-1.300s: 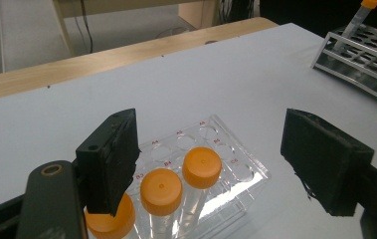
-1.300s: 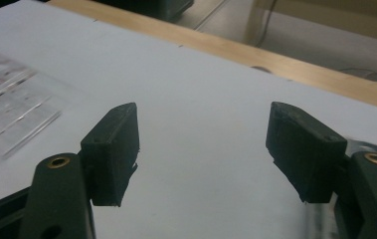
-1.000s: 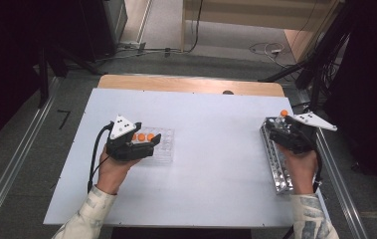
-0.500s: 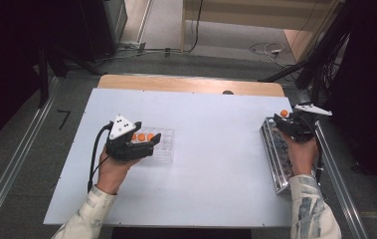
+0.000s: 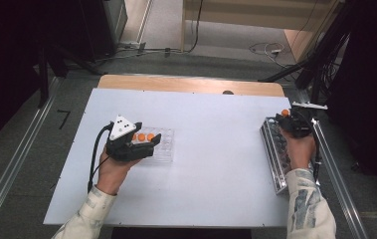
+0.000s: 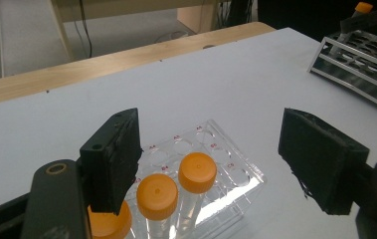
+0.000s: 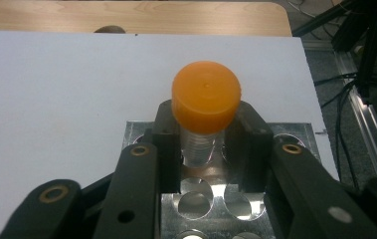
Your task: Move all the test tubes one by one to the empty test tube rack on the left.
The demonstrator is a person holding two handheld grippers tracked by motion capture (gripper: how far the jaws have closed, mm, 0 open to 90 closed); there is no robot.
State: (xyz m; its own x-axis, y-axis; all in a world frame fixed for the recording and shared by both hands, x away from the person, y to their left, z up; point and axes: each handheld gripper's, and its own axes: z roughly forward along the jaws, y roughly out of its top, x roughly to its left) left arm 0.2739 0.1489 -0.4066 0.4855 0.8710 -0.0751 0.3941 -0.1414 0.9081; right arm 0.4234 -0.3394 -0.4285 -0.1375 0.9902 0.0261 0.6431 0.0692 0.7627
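1. Clamping just under the orange cap, the right gripper (image 7: 203, 144) has its jaws pressed on the neck of a tube (image 7: 205, 107) that stands in the far end of the metal rack (image 5: 275, 154) at the table's right edge; these jaws have just been closing, with the tube between them.
2. The left gripper (image 6: 211, 164) hovers with its jaws wide apart and nothing between them, over a clear plastic tray (image 6: 226, 172) on the left part of the white table (image 5: 216, 134). Three orange-capped tubes (image 6: 196, 174) stand in that tray.
3. Risk, as I judge it: the grip sits high on the threaded neck, so a tilted pull could jam the tube against the rim of its hole, or let it slip out of the pads.
4. A skewed lift might also drag the rack, which lies close to the table edge.
5. Nothing pins the light clear tray, so a jaw brushing a cap could shove it or tip its tubes.
6. Hard to make out: the tube's lower body is hidden inside the rack, so how deep it sits is unclear.
7. The third cap in the tray is half covered by the left jaw, and the small labels on the wells are unreadable.
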